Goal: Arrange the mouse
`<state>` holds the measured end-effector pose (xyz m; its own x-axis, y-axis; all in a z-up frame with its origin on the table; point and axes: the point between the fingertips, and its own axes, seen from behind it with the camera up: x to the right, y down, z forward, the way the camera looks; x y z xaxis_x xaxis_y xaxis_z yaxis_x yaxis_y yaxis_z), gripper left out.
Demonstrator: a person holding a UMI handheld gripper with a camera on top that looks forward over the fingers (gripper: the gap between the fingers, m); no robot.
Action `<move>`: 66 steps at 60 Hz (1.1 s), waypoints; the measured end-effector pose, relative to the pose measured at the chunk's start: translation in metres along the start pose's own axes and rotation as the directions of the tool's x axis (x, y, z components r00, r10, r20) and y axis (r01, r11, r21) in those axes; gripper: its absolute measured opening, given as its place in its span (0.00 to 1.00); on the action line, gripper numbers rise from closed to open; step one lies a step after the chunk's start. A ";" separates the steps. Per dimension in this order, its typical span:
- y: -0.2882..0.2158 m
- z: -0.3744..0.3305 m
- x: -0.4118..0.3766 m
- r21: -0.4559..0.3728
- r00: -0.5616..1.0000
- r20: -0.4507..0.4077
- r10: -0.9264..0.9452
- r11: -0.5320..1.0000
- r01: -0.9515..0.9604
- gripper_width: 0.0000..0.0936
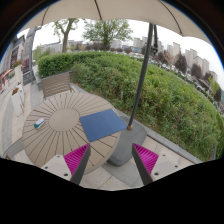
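Observation:
A small grey mouse (39,124) lies near the left edge of a round slatted wooden table (60,135). A dark blue mouse pad (102,124) lies on the right part of the table, apart from the mouse. My gripper (111,165) is open and empty, held high above the near edge of the table. Its magenta pads (75,157) stand wide apart. The mouse is well ahead of the fingers and to their left.
An umbrella pole (145,75) rises from a grey base (128,142) just right of the table, between the fingers. A wooden chair (57,83) stands beyond the table. A green hedge and lawn (150,90) border the tiled patio (20,110).

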<state>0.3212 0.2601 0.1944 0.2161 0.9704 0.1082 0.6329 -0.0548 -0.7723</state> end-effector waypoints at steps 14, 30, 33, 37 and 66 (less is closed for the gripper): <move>-0.007 -0.030 -0.076 0.015 0.996 0.078 -0.042 0.999 0.041 0.91; -0.002 -0.047 -0.221 0.014 0.984 0.163 -0.077 0.997 0.076 0.91; 0.002 -0.050 -0.252 0.013 0.980 0.177 -0.089 0.996 0.089 0.91; 0.006 -0.057 -0.297 0.013 0.973 0.208 -0.097 0.995 0.096 0.91; 0.018 0.002 -0.472 0.093 0.965 0.250 -0.076 0.994 0.054 0.91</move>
<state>0.2293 -0.1980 0.1283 -0.0260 0.9996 0.0066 0.5716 0.0203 -0.8203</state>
